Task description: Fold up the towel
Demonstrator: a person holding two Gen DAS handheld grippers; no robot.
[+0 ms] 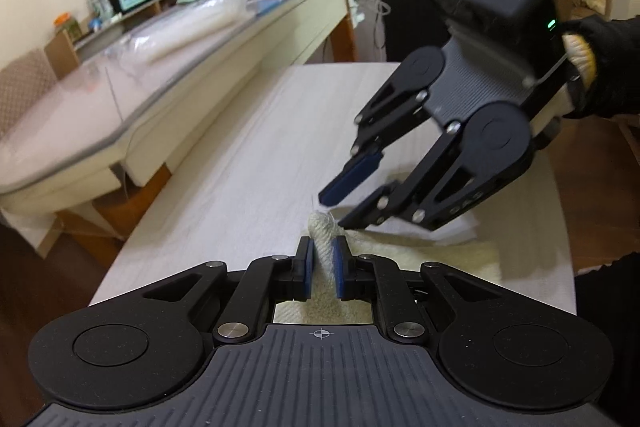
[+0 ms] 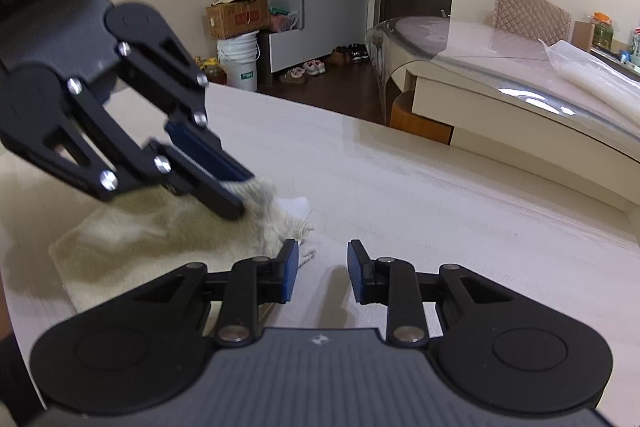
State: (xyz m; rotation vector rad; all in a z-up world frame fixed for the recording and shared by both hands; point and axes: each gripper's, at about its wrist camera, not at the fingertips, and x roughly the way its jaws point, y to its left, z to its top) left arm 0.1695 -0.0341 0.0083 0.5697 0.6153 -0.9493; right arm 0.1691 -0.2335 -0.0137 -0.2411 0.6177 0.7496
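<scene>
Trouble could have come from how little cloth was pinched. In the left wrist view, the left gripper had its two blue pads squeezed tight on a small bunched corner of the towel. Only a thin fold stuck up between the pads. If the hand pulled up fast, that corner might have slipped out, and the fold would have come out crooked. The rest of the towel lay flat on the table, just past the pads and off to their right side. The right gripper hung right above the same corner, with its pads a little way apart and nothing between them. It was so near that the two grippers might have bumped.

In the right wrist view, the right gripper had a narrow gap between its pads, and only bare table showed in that gap. The towel lay to its left, with a frayed edge just beside the left pad, perhaps touching it; I could not tell for sure. So this gripper held nothing. If it closed where it was, it would likely have missed the cloth. The left gripper came in from the upper left, ahead of these pads, pinching the raised corner. A white tag poked out just past its tips.
</scene>
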